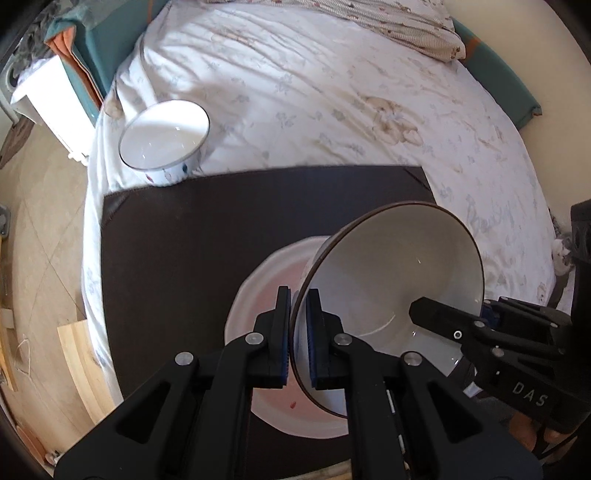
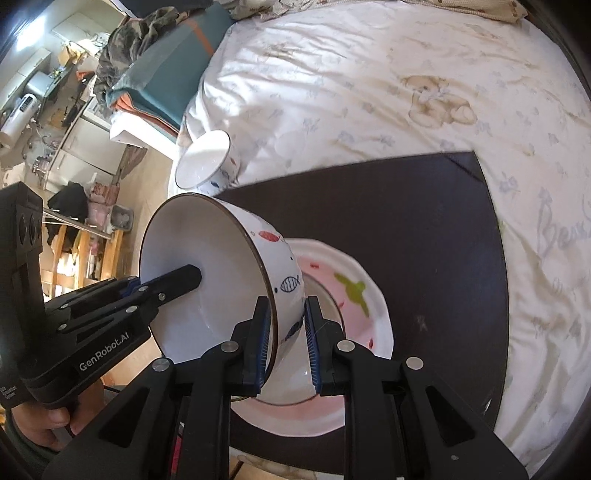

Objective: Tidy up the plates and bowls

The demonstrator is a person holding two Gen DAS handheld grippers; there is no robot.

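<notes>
A white bowl with a dark rim and fish drawings (image 1: 391,273) (image 2: 207,280) is held tilted above a pink-and-white plate (image 1: 258,295) (image 2: 365,295) on a dark mat (image 1: 207,236) (image 2: 406,221). My left gripper (image 1: 298,325) is shut on the bowl's rim, one finger inside and one outside. My right gripper (image 2: 286,332) is shut on the rim at the opposite side; it also shows in the left wrist view (image 1: 480,332). A second white bowl with a dark rim (image 1: 164,140) (image 2: 205,162) sits on the bed at the mat's far left corner.
The mat lies on a bed with a white patterned sheet (image 1: 314,92) (image 2: 369,85). A folded blanket (image 1: 406,26) lies at the far end. A white cabinet (image 1: 48,99) and wooden floor (image 1: 44,221) are to the left of the bed.
</notes>
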